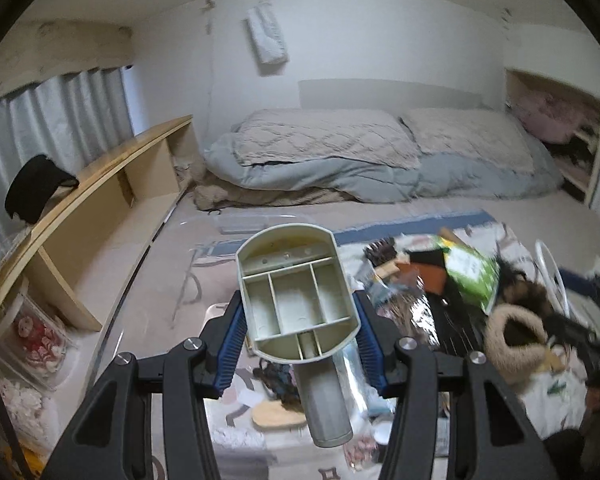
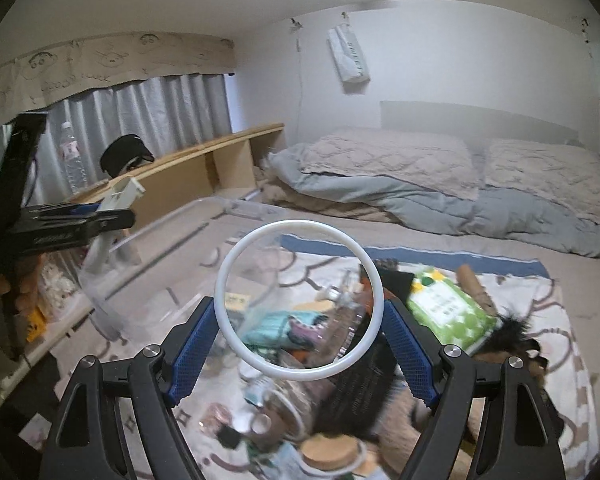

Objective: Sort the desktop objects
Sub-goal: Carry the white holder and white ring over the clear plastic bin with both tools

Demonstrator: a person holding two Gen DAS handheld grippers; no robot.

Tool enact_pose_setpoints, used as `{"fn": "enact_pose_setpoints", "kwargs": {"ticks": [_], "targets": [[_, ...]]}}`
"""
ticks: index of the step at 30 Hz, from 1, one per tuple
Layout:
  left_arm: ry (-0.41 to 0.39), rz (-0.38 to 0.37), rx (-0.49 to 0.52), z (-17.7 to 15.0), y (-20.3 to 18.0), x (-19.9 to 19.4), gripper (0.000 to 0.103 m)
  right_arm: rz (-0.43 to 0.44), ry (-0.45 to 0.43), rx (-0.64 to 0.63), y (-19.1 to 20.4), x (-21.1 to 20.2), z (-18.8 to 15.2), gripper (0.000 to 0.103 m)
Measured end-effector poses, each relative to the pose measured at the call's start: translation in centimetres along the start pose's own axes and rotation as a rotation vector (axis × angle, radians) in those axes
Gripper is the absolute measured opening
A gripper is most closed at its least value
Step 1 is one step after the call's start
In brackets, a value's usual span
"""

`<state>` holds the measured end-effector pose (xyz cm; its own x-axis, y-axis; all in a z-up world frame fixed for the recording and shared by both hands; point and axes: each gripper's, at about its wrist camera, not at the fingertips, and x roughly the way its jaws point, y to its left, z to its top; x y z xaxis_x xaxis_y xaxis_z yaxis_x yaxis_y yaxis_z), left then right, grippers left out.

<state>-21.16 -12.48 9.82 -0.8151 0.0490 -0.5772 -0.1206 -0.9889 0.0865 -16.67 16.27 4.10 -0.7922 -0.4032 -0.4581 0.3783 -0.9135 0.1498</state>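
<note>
Grey-green plastic organizer [image 1: 296, 300], with its divided compartments facing us, sits clamped between the blue pads of our left gripper [image 1: 298, 330], lifted above the patterned blanket [image 1: 228, 404]. Our right gripper [image 2: 300, 332] is closed on a white ring [image 2: 299, 306], also raised over that blanket. Beyond the ring a green packet [image 2: 448, 308] lies on the blanket among mixed clutter.
</note>
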Motion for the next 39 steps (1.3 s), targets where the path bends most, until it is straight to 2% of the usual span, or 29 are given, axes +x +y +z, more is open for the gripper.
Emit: {"fn": "enact_pose_setpoints", "kwargs": {"ticks": [5,9,13,19,27,32,39], "targets": [[-0.023,0.051,-0.033,0.4,2.9,1.8,0.051,0.042,0.006,0.009,1.6,1.9,1.2,0.083],[-0.011,0.108,-0.026,0.4,5.2,3.3,0.051,0.095,0.028,0.018,3.4,3.6,2.3,0.083],[0.041,0.084,-0.050,-0.4,7.1,5.2,0.051,0.142,0.047,-0.008,6.1,5.4,3.5,0.083],[0.119,0.098,-0.071,-2.2,9.4,7.9,0.051,0.191,0.068,-0.032,9.9,7.7,4.9,0.083],[0.186,0.076,-0.129,-3.8,12.0,9.9,0.051,0.200,0.117,-0.052,13.2,10.6,5.4,0.083],[0.221,0.085,-0.107,-4.8,11.9,10.9,0.051,0.186,0.148,-0.042,13.5,11.7,4.9,0.083],[0.223,0.099,-0.075,-4.8,11.5,11.0,0.051,0.157,0.163,-0.040,12.9,12.1,4.9,0.083]]}}
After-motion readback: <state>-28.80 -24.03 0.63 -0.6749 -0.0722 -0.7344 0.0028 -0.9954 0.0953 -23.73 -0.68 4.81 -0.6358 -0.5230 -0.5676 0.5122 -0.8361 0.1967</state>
